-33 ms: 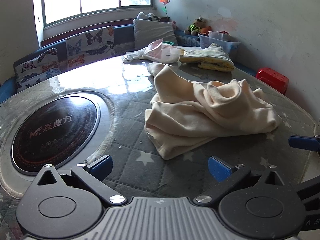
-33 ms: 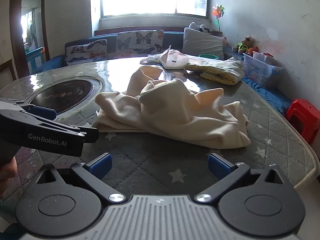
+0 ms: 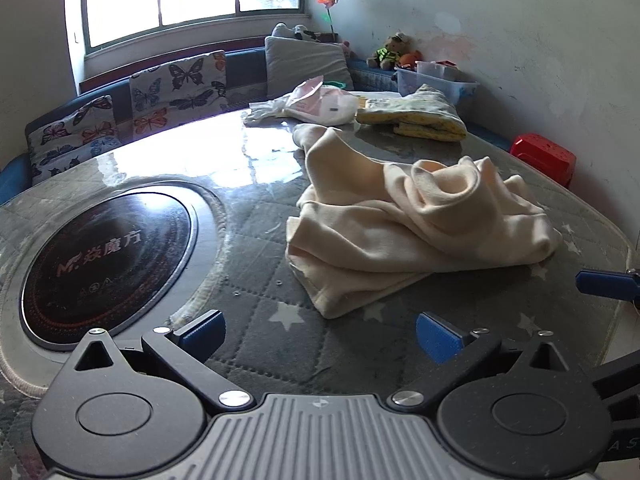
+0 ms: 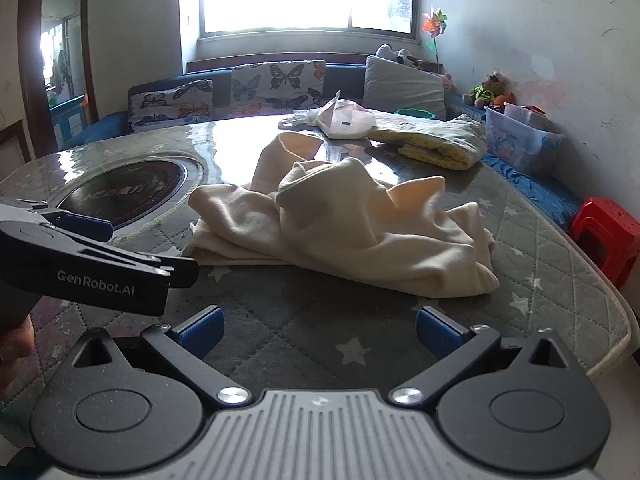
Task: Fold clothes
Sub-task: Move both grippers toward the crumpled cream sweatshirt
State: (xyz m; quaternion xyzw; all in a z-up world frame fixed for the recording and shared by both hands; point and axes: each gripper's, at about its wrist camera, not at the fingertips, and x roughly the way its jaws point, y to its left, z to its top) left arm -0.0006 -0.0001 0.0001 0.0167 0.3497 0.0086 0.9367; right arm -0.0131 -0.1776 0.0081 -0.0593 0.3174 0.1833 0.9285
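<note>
**Cream garment lies crumpled as both grippers wait wide**

Nothing has moved since the earlier frames: garment and grippers sit where they were. We see the crumpled cream knit garment (image 3: 420,232) lying in a loose heap on the grey quilted star-print table cover (image 3: 280,344), toward the right half of the round table, one sleeve trailing away toward the window. It touches neither gripper.

Our left gripper (image 3: 320,328) hovers low over the cover just short of the garment's near corner, its blue-padded fingers spread wide with nothing between them. Our right gripper (image 4: 318,326) hangs likewise near the garment's near edge, fingers wide apart and empty. In the right wrist view the left gripper's black body crosses the left side, and a bit of the person's hand (image 4: 16,340) shows beneath it.

Left of the garment, the round black glass hotplate (image 3: 108,256) is set into the table. Beyond the garment lie a folded yellow-and-green quilted blanket (image 3: 416,116) and a white plastic bag (image 3: 320,102). Further off stand a red plastic stool (image 3: 544,156), butterfly-print cushions (image 3: 176,96) and a clear plastic storage box (image 3: 436,80).
</note>
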